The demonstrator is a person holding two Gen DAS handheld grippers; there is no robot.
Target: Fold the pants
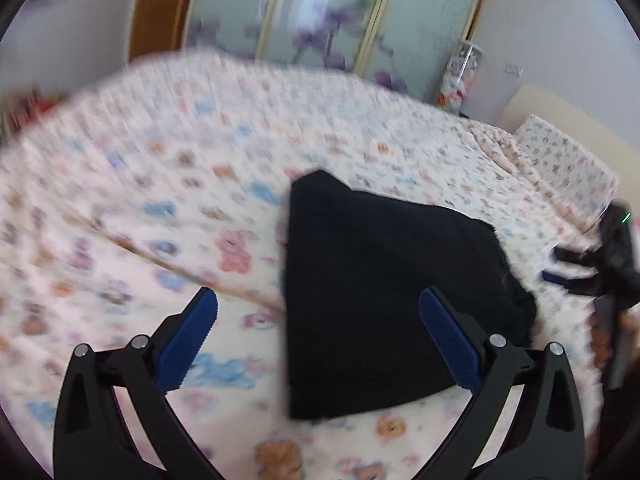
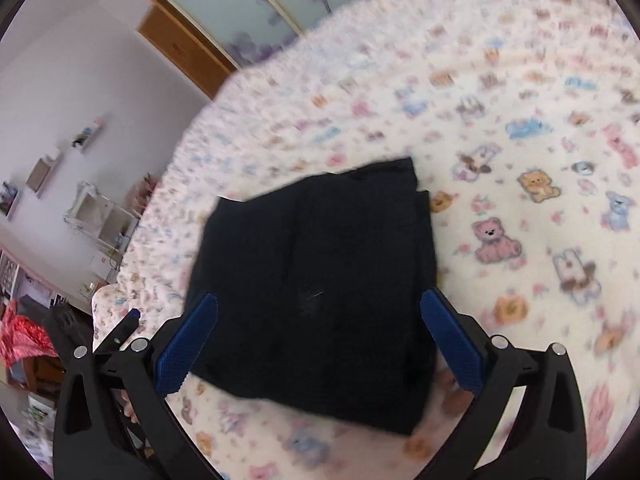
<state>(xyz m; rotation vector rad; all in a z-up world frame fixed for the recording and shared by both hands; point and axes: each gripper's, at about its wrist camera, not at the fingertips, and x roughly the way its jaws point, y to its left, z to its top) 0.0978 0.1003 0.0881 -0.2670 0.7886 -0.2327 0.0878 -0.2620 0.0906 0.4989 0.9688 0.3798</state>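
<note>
From the left wrist view, the left claw [image 1: 318, 312] stands wide open, its 2 blue-padded fingers [image 1: 188, 344] spread apart with nothing between them. The pants [image 1: 384, 292], black and folded into a compact bundle, lie flat on the bed [image 1: 160, 184], whose cover carries a pattern of small teddy bears in pink, blue and orange. The bundle sits ahead of the claw and toward its right finger; that finger's pad overlaps the bundle's near right edge in the picture (whether it touches the cloth cannot be told). At the far right edge the right claw [image 1: 568, 264] shows as a dark shape with blue tips, just off the bundle's right side. Behind the bed stands a wardrobe [image 1: 320, 20] with frosted sliding doors printed with purple flowers, and a pillow [image 1: 560, 152] in the same bear print lies at the bed's far right.

From the right wrist view, the right claw [image 2: 318, 312] is likewise fully open and holds nothing. The pants [image 2: 320, 280] fill the space ahead of and between its 2 fingers [image 2: 450, 344], lying flat on the bed [image 2: 520, 120] with layered edges visible along the right side. A tip of the left claw [image 2: 130, 320] pokes in at lower left, beside the bundle. The picture is blurred throughout.
</note>
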